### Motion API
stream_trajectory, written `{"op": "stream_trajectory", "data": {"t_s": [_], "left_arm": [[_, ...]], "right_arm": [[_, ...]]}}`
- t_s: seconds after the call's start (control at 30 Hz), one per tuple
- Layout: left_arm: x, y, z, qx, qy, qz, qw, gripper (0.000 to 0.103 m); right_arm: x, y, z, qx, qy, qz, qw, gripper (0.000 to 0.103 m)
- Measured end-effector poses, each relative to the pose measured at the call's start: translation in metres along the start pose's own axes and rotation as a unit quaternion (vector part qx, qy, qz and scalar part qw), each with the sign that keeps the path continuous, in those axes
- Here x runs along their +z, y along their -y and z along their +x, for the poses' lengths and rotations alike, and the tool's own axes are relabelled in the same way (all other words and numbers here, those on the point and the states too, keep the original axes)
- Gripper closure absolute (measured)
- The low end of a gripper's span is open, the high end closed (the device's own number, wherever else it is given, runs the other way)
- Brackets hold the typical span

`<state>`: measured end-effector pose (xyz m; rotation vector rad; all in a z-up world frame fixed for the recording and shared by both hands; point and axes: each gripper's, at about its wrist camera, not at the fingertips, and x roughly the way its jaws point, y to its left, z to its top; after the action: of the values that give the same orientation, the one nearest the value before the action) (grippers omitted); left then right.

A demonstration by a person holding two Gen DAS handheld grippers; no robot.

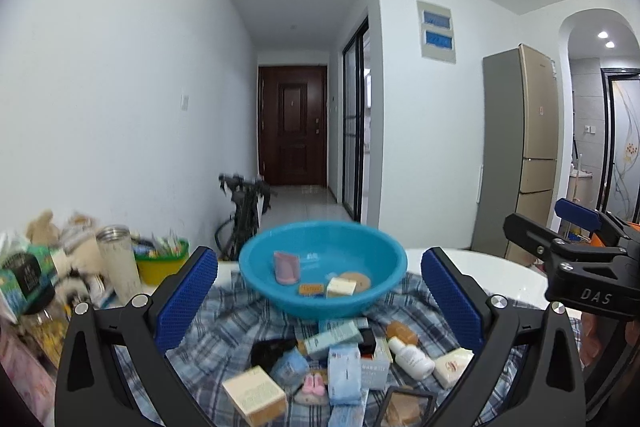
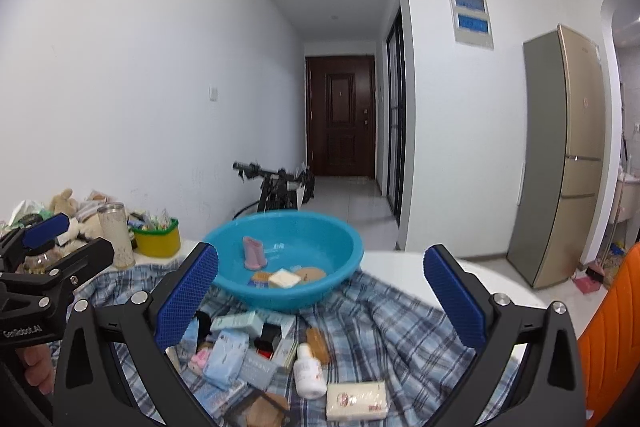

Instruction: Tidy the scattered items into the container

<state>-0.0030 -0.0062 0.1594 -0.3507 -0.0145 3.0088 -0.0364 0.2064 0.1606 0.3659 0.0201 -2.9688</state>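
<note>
- Step in hand: between picks. Both units hang above the pile, neither carrying anything.
- Left hand-held gripper — jaws spread wide, nothing between the blue pads. Right hand-held gripper — same, wide apart and empty.
- Container = blue basin, sits on the plaid cloth at the far side of the pile. Already inside: pink tube, white soap bar, small orange pack, round tan pad.
- Still scattered on cloth, near side of basin: white bottle, wrapped white bar, pale blue packet, teal box, beige box, pink slippers, plus more small boxes — many overlap, edges blurred.
- Judgement: task partly done, most items still out.
- Next move, as I read it: right unit is nearest the white bottle and wrapped bar — both lie apart from the heap, so easiest. Drop down, straddle one across its narrow side, close, lift over basin rim, release.
- Left unit: beige box or blue packet; watch neighbours touching them.
- Surface beyond cloth is white.
</note>
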Motion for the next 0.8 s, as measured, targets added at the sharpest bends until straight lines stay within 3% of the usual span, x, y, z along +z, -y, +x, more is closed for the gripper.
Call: {"op": "stream_trajectory", "data": {"t_s": [0.43,0.8], "left_arm": [[-0.079,0.010,0.042,-0.010,-0.129,0.013,0.9915,0.000],[-0.133,0.014,0.064,-0.018,-0.204,0.006,0.9787,0.000]], "right_arm": [[-0.075,0.006,0.027,0.000,-0.119,0.010,0.993,0.001],[-0.134,0.008,0.038,-0.004,-0.201,0.031,0.979,0.001]]}}
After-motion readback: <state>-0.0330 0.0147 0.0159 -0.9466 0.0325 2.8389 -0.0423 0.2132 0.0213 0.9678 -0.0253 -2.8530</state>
